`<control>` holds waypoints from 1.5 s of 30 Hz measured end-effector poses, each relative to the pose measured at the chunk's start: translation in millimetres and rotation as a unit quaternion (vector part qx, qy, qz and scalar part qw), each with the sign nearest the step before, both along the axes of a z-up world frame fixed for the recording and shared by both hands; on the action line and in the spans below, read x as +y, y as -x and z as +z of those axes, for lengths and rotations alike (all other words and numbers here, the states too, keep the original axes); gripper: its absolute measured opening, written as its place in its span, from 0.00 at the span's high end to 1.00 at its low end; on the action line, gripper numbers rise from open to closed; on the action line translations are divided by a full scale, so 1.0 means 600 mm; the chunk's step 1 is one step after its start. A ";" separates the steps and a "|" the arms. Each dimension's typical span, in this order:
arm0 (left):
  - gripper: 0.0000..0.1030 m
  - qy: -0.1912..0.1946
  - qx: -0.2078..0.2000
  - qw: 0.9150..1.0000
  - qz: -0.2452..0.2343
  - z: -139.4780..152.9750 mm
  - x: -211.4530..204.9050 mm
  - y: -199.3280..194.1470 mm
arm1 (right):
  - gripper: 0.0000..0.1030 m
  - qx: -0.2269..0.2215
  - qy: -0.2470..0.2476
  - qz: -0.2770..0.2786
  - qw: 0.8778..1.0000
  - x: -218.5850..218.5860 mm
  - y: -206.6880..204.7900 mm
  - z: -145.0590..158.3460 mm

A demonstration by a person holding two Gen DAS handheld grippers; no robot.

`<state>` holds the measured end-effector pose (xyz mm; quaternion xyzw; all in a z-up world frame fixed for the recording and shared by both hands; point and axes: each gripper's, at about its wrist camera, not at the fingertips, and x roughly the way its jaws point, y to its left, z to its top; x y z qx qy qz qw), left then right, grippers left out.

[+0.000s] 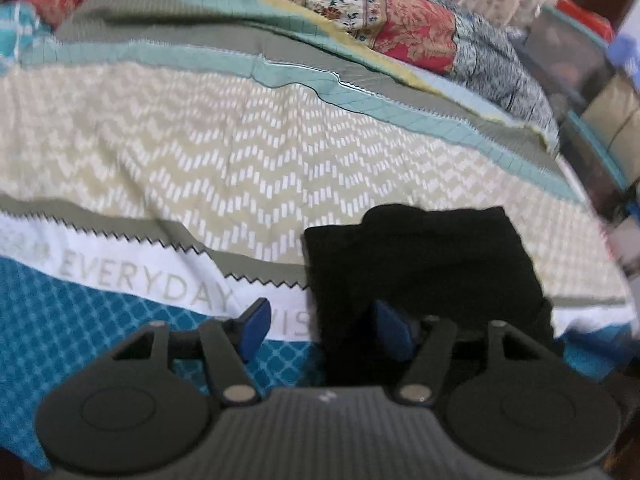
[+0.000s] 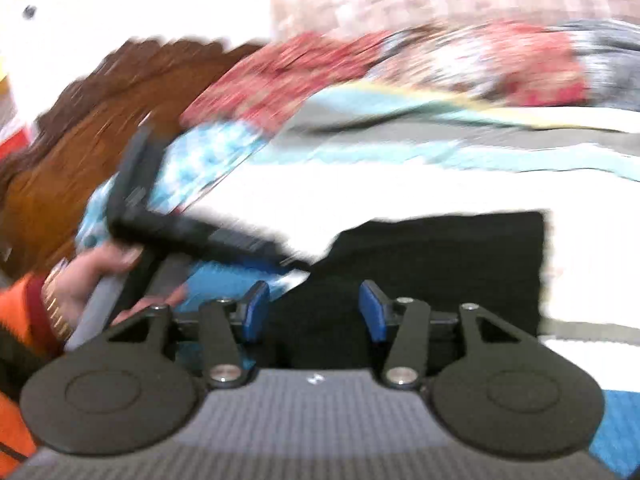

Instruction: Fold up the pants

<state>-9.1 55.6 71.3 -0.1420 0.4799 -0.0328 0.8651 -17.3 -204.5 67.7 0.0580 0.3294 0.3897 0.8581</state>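
Jaws apart, both grippers [image 1: 322, 330] [image 2: 314, 310] tilted down over folded black pants [image 1: 424, 264].

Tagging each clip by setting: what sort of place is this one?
Most likely a bedroom at home. The black pants lie folded on a bed under a patterned bedspread, with a floral quilt bunched behind and what looks like a carved wooden headboard.

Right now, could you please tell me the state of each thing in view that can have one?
black pants: folded into a compact rectangle, lying flat on the bedspread.
left gripper: jaws open, empty, at the pants' near edge.
right gripper: jaws open, empty, above the pants.
bedspread: spread out, slightly wrinkled.
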 end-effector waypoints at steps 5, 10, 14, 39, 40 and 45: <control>0.42 -0.040 0.001 0.999 -0.027 0.015 -0.037 0.018 | 0.48 0.014 -0.001 -0.091 0.996 -0.063 -0.017 -0.005; 0.42 -0.071 -0.007 0.997 -0.039 0.024 -0.058 0.030 | 0.48 0.034 0.002 -0.111 0.993 -0.069 -0.010 -0.018; 0.41 -0.066 -0.002 0.997 -0.031 0.024 -0.054 0.031 | 0.48 0.045 0.006 -0.115 0.992 -0.060 -0.009 -0.019; 0.30 -0.050 0.039 0.998 -0.008 -0.032 -0.033 0.032 | 0.43 -0.004 0.041 -0.061 0.997 0.014 0.036 -0.022; 0.30 -0.049 0.039 0.998 -0.007 -0.033 -0.033 0.032 | 0.43 -0.006 0.040 -0.040 0.998 0.022 0.039 -0.019; 0.29 -0.051 0.038 0.998 -0.010 -0.035 -0.032 0.031 | 0.61 0.040 0.024 0.037 0.998 0.057 0.033 -0.027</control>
